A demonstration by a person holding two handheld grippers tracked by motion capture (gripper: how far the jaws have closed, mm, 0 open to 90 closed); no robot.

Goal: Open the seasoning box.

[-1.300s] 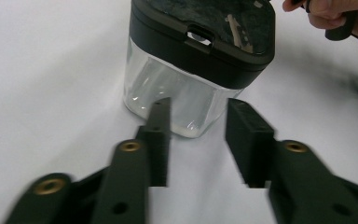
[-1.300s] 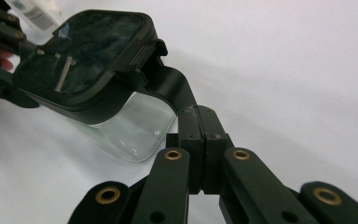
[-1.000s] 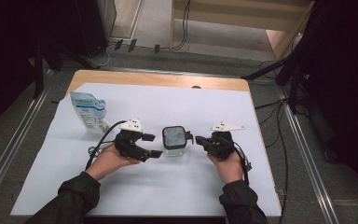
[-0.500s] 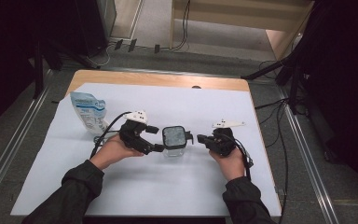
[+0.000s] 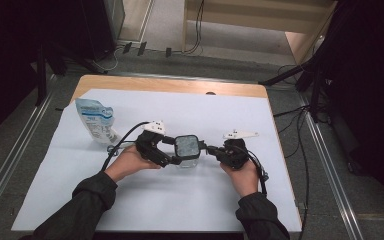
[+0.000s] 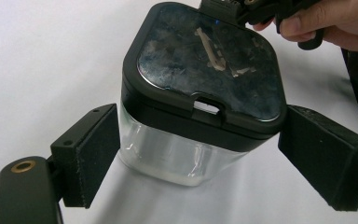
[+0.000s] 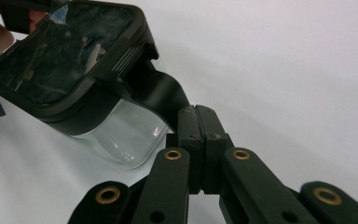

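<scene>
At the desk's [image 5: 130, 220] middle, your right gripper's [image 7: 196, 116] fingers pinch the lid tab of the clear square black-lidded container [image 6: 200, 93], lid unopened, while your left gripper's [image 6: 200, 161] fingers straddle it, released.

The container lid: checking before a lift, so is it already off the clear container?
No, the black lid sits closed on the clear container, between the left tool's open jaws.

No text, brand, number or sign can be read anywhere on the table. The blue-and-white pouch [image 5: 96, 120], lying at about ten o'clock from the clear container [image 5: 186, 150], carries blue print, but it is too small and blurred to make out. The container's dark lid [image 6: 208, 63] bears only pale scuffs and reflections, no lettering.
</scene>
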